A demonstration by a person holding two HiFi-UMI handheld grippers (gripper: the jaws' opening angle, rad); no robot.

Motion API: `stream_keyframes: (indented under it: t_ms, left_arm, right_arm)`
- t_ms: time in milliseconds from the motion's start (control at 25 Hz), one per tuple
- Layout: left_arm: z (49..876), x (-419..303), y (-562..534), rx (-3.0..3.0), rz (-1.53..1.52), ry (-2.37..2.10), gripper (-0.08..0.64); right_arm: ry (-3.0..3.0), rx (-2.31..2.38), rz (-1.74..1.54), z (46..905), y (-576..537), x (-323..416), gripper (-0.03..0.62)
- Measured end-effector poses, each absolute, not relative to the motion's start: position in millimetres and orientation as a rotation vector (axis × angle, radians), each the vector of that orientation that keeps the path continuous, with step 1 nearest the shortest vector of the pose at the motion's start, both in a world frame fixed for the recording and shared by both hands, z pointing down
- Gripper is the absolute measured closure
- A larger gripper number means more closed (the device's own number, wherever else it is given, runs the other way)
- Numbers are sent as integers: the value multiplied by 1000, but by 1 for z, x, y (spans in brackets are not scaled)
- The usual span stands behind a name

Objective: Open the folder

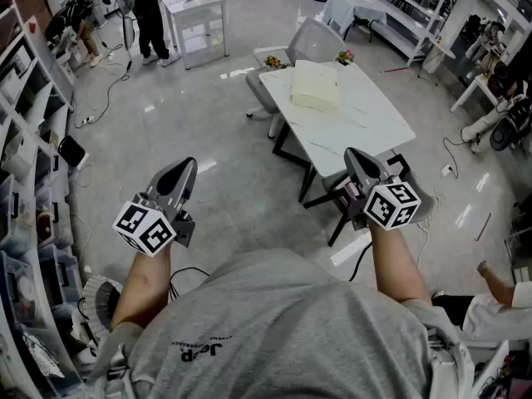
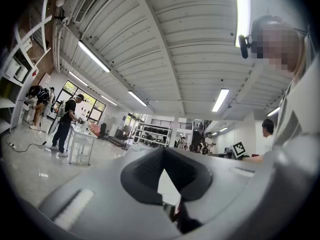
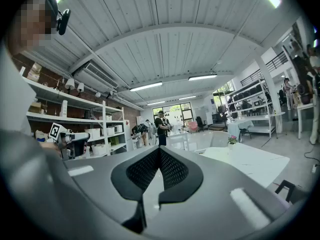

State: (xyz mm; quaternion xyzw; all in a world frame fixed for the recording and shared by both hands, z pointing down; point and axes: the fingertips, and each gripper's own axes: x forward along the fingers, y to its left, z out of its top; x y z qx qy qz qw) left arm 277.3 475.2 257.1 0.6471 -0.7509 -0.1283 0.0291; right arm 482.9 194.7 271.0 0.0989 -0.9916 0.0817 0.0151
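Note:
A cream folder (image 1: 316,86) lies closed on the far half of a white table (image 1: 366,135) ahead of me. Both grippers hang in the air well short of that table, over the floor. My left gripper (image 1: 184,167) is shut with nothing in it; in the left gripper view its jaws (image 2: 163,151) meet at the tip. My right gripper (image 1: 352,155) is also shut and empty, nearer the table's front corner. In the right gripper view its closed jaws (image 3: 159,150) point level, with the white table (image 3: 250,161) off to the right. I cannot make out the folder in either gripper view.
Two small flower pots (image 1: 273,61) (image 1: 344,56) stand at the table's far edge, with a grey chair (image 1: 309,38) behind it. Shelving (image 1: 25,140) lines the left wall. A person (image 1: 150,15) stands by another white table (image 1: 198,11) further off. A seated person's arm (image 1: 499,289) shows at lower right.

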Motion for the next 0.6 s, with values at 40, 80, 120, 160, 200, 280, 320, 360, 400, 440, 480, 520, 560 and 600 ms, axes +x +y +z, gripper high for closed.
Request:
stream_keyframes:
  t_ms: [40,80,120,160,200,280,320,360,400,440,480,520,560,600]
  left_arm:
    - [256,278,476,1996,-397,-2317,511]
    - [256,278,476,1995,-397,-2317,511]
    - [255,279,476,1994,-397,-2317,511]
    - [255,279,476,1994,-397,-2317,511]
    - [254,279,476,1994,-397,-2317,511]
    - [254,280,476,1994,-398,-2319,511]
    - [255,280,476,1995,-399,-2320,511]
    - [255,281,475,1996,-399,-2319,511]
    - [256,281,474,2000,-400,-2319,511]
    - [256,282,474,2003,-400,-2318,511]
    - [256,283,473,2002,-398,-2319,511]
    - [255,284,472,2000,-396,-2321,511]
    - [255,285,472,2000,-396,-2323,511]
    - [255,285,471,1999,-396,-2324,511]
  right_arm:
    - [-3086,306,253,270,195,483,589]
    - [-3086,304,252,270,196,483,590]
    - [-3087,302,251,269,196,484,590]
    - [-3087,301,250,268,196,484,590]
    - [-3087,300,249,268,196,484,589]
    - [-3088,298,247,268,196,484,590]
    - [-3089,297,247,269,195,484,589]
    - [-3089,297,246,269,194,485,590]
    - [-3090,296,245,270,194,485,590]
    - [-3090,295,245,270,193,486,590]
    - [-3091,291,247,270,193,486,590]
    - [-3092,284,252,270,192,487,589]
    - [-3093,275,256,269,191,487,589]
    - [-3095,267,257,269,191,487,589]
